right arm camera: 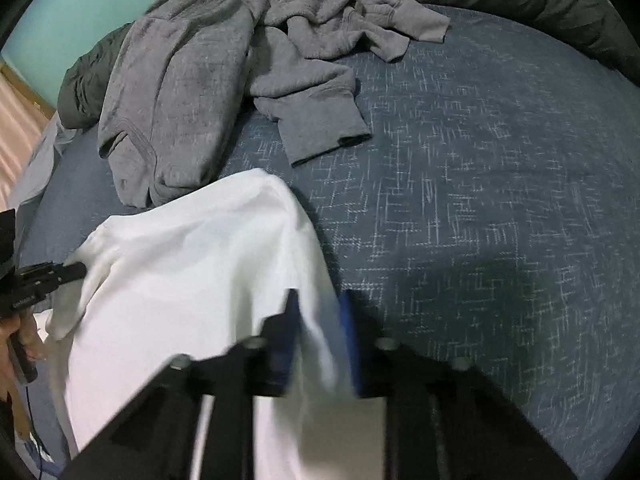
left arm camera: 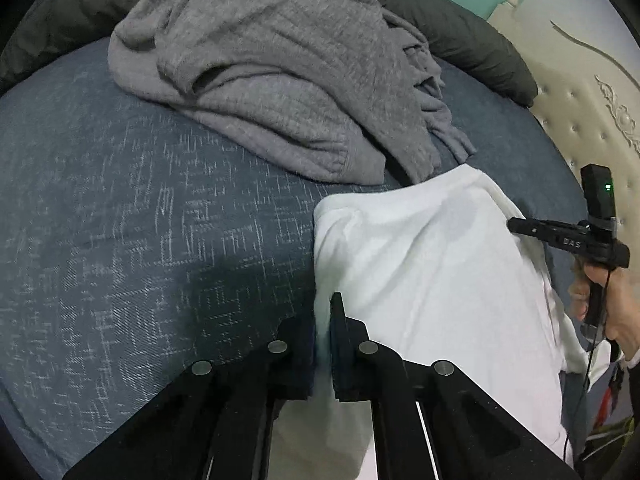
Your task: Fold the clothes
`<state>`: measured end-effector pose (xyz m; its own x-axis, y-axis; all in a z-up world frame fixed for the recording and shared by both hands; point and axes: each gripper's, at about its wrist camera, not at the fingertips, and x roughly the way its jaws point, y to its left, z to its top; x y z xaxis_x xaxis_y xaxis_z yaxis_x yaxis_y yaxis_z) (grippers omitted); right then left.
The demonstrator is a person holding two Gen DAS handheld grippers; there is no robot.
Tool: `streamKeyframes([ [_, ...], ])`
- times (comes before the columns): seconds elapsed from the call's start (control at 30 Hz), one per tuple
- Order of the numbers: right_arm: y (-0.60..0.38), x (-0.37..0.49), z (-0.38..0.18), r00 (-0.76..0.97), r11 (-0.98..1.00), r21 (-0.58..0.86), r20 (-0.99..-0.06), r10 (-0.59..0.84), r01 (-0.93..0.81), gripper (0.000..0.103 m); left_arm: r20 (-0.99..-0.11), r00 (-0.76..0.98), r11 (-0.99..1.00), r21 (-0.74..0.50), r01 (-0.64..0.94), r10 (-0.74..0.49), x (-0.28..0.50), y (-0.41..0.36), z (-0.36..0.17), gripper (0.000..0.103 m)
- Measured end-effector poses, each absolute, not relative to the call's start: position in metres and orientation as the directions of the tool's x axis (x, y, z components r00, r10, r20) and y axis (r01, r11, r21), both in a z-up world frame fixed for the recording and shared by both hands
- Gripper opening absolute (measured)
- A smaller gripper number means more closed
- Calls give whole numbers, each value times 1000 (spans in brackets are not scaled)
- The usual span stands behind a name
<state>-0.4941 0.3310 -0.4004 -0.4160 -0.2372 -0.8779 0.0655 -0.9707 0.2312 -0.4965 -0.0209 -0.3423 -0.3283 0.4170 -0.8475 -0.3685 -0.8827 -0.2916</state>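
A white garment (left arm camera: 432,264) lies draped on the blue patterned bed cover (left arm camera: 140,220), held up along both sides. My left gripper (left arm camera: 322,344) is shut on its left edge, with white cloth pinched between the dark pads. In the right wrist view, white fabric (right arm camera: 192,264) runs between the blue pads of my right gripper (right arm camera: 320,340), which is shut on it; this part of the frame is blurred. Each gripper also shows in the other's view: the right gripper (left arm camera: 514,225) at the cloth's right edge, the left gripper (right arm camera: 80,270) at its left edge.
A crumpled grey sweater (left arm camera: 280,72) lies just beyond the white garment, one sleeve (right arm camera: 320,132) stretched across the cover. A dark duvet (left arm camera: 460,36) runs along the far side. A cream tufted headboard (left arm camera: 592,112) stands at the right. A hand (left arm camera: 616,300) holds the right gripper.
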Motion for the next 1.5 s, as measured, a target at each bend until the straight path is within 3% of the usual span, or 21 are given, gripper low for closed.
streamKeyframes([
  [0.3, 338, -492, -354, -556, -987, 109, -817, -156, 118, 2, -823, -480, -923, -129, -362, 303, -502, -37, -293, 4],
  [0.8, 342, -558, -279, -681, -991, 32, -723, -112, 129, 2, -766, -600, -950, -39, -311, 228, -572, -36, -232, 4],
  [1.37, 337, -592, -393, -537, -989, -1, -840, -77, 145, 5, -859, -479, -955, -38, -294, 181, -613, -21, -338, 8],
  [1.47, 340, -589, -386, -561, -990, 8, -823, -86, 141, 16, -839, -509, -962, -57, -268, 192, -611, -30, -328, 24],
  [1.5, 342, -587, -381, -574, -990, 21, -813, -96, 137, 19, -831, -521, -965, -68, -255, 196, -609, -35, -323, 38],
])
